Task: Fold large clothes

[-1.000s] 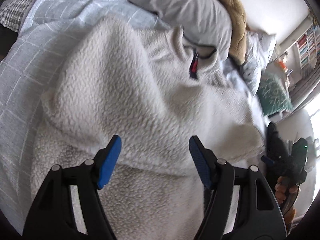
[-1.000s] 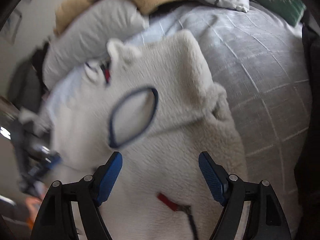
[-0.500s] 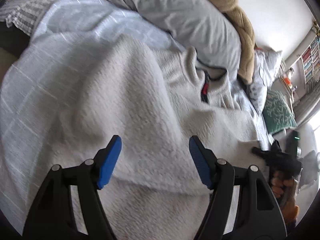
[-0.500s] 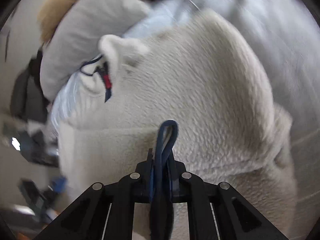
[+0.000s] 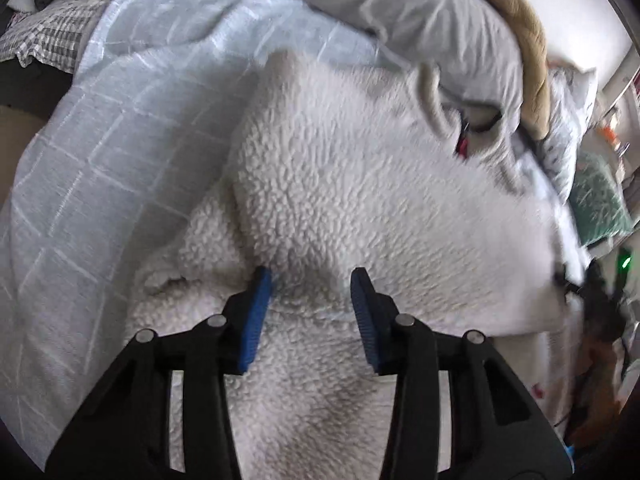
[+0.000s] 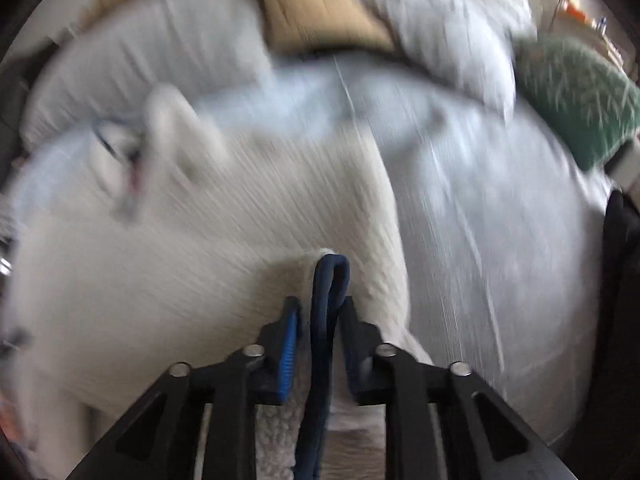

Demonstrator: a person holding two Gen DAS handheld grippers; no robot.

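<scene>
A cream fleece jacket [image 5: 360, 180] lies spread on the bed, its collar and red zip pull [image 5: 464, 144] at the far right. My left gripper [image 5: 310, 280] points down at the near edge of a folded layer. Its jaws are closing, a ridge of fleece bunched between the blue pads [image 5: 256, 312]. In the blurred right wrist view the fleece [image 6: 200, 260] fills the left half. My right gripper [image 6: 320, 312] holds the navy-trimmed sleeve cuff [image 6: 330, 276] upright between its pads, the jaws opening slightly.
A pale blue checked bedspread [image 5: 100, 160] lies under the jacket and stretches right in the right wrist view [image 6: 500, 220]. Grey pillows [image 5: 400, 8] and a tan blanket [image 5: 520, 20] pile up at the head. A green cushion [image 6: 576, 92] sits at far right.
My left gripper has pushed forward and lower into the fleece and its jaws have narrowed on a fold. My right gripper has shut on the navy cuff and swung with it.
</scene>
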